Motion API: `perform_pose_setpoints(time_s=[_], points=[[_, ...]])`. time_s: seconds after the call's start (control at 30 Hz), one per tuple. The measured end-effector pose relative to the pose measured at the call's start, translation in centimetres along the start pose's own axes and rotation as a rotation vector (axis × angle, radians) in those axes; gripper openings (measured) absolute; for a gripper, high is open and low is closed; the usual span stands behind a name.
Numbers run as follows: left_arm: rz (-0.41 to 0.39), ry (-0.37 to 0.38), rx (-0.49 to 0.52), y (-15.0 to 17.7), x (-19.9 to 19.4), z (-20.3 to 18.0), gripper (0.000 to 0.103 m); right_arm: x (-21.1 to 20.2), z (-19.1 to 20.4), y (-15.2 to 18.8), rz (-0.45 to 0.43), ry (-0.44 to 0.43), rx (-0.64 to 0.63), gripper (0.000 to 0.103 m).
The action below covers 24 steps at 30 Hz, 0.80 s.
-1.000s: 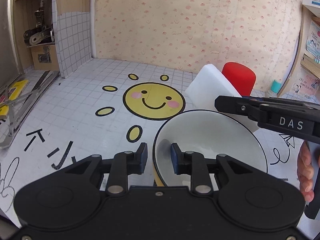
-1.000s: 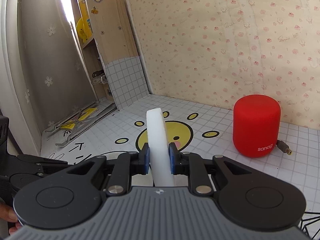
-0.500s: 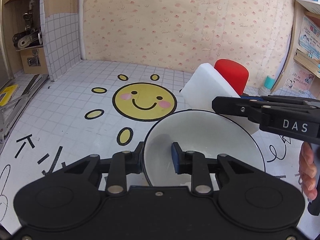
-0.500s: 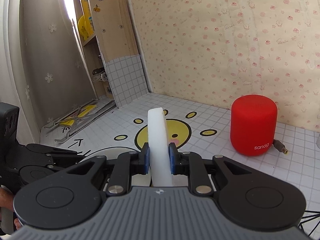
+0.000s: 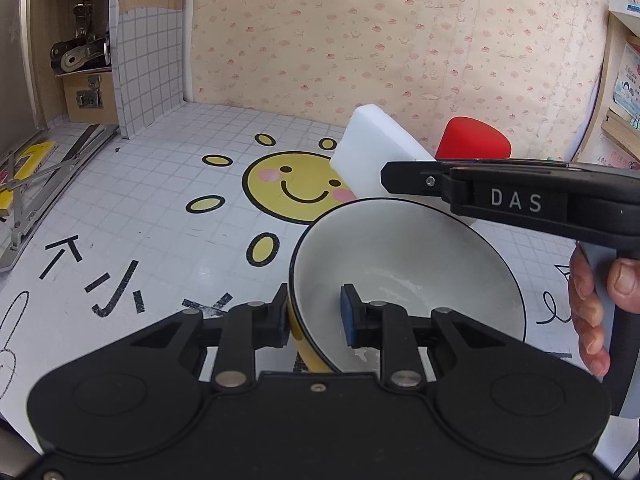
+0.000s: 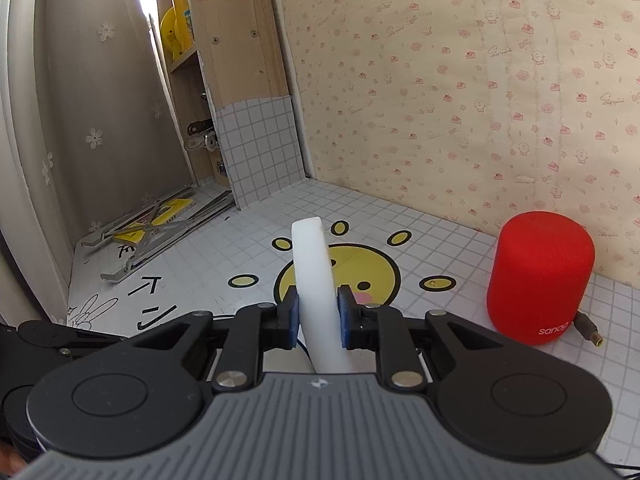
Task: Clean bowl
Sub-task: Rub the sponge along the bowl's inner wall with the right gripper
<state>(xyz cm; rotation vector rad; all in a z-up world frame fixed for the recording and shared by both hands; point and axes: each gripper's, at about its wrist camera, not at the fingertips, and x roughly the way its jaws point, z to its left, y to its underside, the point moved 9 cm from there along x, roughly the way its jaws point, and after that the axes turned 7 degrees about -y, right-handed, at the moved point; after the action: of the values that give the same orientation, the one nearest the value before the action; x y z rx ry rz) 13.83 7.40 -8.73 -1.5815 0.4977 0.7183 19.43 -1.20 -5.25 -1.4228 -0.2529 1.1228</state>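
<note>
A bowl (image 5: 408, 248), white inside with a black rim and yellow outside, has whitish smears on its bottom. My left gripper (image 5: 314, 316) is shut on its near rim, one pad outside the wall and one inside. My right gripper (image 6: 318, 316) is shut on a white sponge (image 6: 312, 264) that stands on edge between its pads. In the left wrist view the right gripper (image 5: 400, 180) reaches in from the right above the bowl's far rim. There the sponge (image 5: 376, 156) sticks out beyond that rim. A person's hand (image 5: 592, 312) grips its handle.
A red cylindrical speaker (image 6: 540, 276) with a plugged cable stands by the back wall at the right. A folded metal stand (image 6: 160, 220) lies at the left by a wooden shelf unit (image 6: 236, 40). The tiled tabletop (image 5: 160, 208) bears a yellow sun face.
My left jaws have narrowed a little onto the bowl's rim. The right gripper with the sponge has shifted left over the bowl's far side.
</note>
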Motion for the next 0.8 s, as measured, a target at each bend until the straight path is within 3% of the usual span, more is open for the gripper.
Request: perform_pose_setpoints(time_s=[0.5,0.8], points=[[-0.005,-0.012,-0.003,0.2,-0.1,-0.1,0.027,-4.8,-0.6,2.5,-0.054,0.025,0.044,0.021],[-0.012,-0.011,0.002,0.2,-0.2,0.0,0.027,-4.1,-0.8,2.0,-0.073,0.028,0.084,0.021]])
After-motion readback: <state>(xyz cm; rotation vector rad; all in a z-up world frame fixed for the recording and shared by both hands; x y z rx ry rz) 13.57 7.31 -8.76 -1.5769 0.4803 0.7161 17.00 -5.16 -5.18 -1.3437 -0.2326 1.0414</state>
